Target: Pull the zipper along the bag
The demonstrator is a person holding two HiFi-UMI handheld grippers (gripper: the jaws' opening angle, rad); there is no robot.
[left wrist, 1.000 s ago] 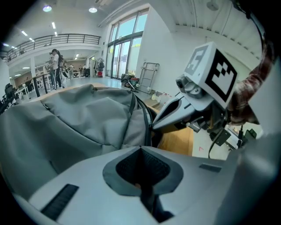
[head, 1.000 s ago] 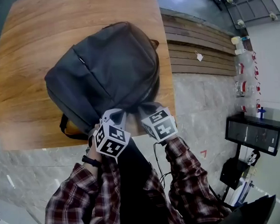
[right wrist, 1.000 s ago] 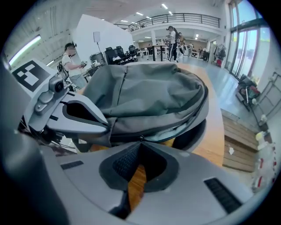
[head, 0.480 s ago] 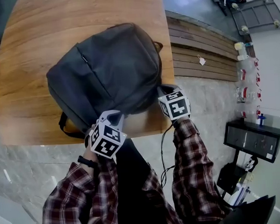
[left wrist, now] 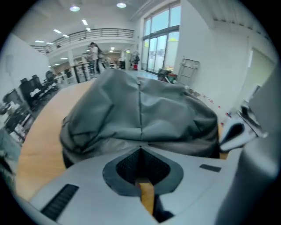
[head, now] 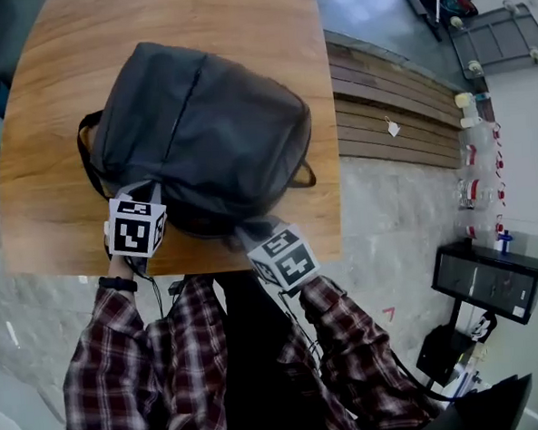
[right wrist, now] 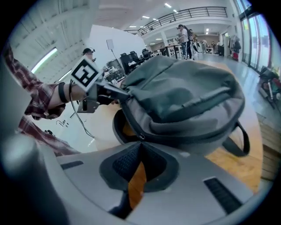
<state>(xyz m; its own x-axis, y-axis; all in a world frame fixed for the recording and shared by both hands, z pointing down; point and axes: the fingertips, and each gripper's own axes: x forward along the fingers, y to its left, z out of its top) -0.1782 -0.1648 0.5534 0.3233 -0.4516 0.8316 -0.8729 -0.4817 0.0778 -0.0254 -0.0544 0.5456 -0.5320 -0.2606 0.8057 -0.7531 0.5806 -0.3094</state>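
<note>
Dark grey backpack [head: 204, 123] lies flat on the wooden table [head: 266, 19], its bottom edge at the table's near edge. Left gripper [head: 143, 194] is at the backpack's near-left corner. Its jaws are closed together, tips pressed into the fabric at the lower edge; it looks like a pinch on the fabric. Right gripper [right wrist: 139, 141] is at the backpack's near edge, right of the left gripper. Its jaws are closed on the zipper pull [right wrist: 140, 136]. The zipper [right wrist: 189, 135] runs right from the pull along the backpack's side. A shoulder strap [head: 305, 175] loops out on the backpack's right side.
</note>
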